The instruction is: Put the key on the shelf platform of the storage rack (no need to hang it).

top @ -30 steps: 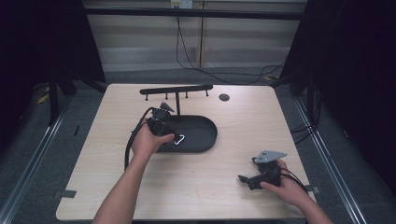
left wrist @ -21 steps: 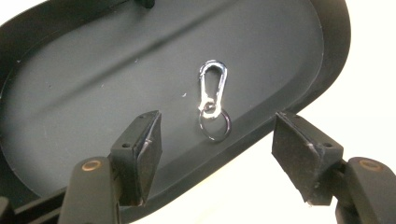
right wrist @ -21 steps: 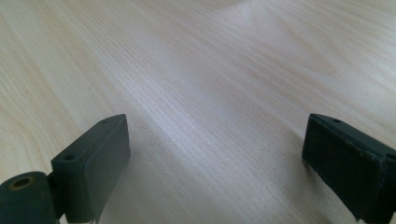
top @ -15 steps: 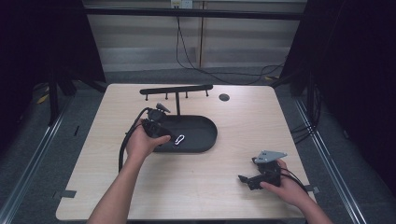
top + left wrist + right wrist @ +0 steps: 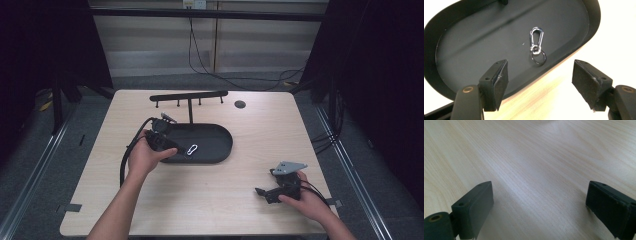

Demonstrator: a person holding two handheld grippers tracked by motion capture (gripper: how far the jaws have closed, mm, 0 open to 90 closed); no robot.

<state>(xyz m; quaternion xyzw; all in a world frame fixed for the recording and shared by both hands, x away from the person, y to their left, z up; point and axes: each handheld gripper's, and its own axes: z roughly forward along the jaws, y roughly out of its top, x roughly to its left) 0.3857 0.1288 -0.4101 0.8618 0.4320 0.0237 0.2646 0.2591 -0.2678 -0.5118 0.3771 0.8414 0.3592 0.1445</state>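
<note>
The work in hand appears to be picking the carabiner [image 5: 536, 37] out of the black oval tray [image 5: 220, 150], probably to hang it on the hook rack [image 5: 189, 95] that rises from the tray's far side. This is a judgement from the layout; the destination cannot be confirmed.

Progress: early stage. The grasp is not yet made.

- The left gripper [image 5: 167, 143] hovers at the tray's left end, aimed at the carabiner. In the left gripper view its fingers [image 5: 499, 80] stand wide apart with nothing between them, and the carabiner lies ahead of them, apart from both pads.
- The right gripper [image 5: 267, 194] rests low over the bare tabletop [image 5: 210, 200] near the front right corner, well apart from the tray. Its fingers [image 5: 477, 207] are also spread wide and hold nothing.

Container contents: the tray holds one item, the silver carabiner with a dark split ring [image 5: 538, 57] linked to its lower end. The pair lies flat on the tray floor, near the front wall and roughly mid-length. The rest of the tray floor is bare.

Remaining, as judged: advance the left fingers over the carabiner, close on it, lift it clear of the tray wall, and carry it to its destination. The rack pegs carry nothing so far. A small dark disc [image 5: 240, 104] lies on the tabletop beyond the tray, untouched.
</note>
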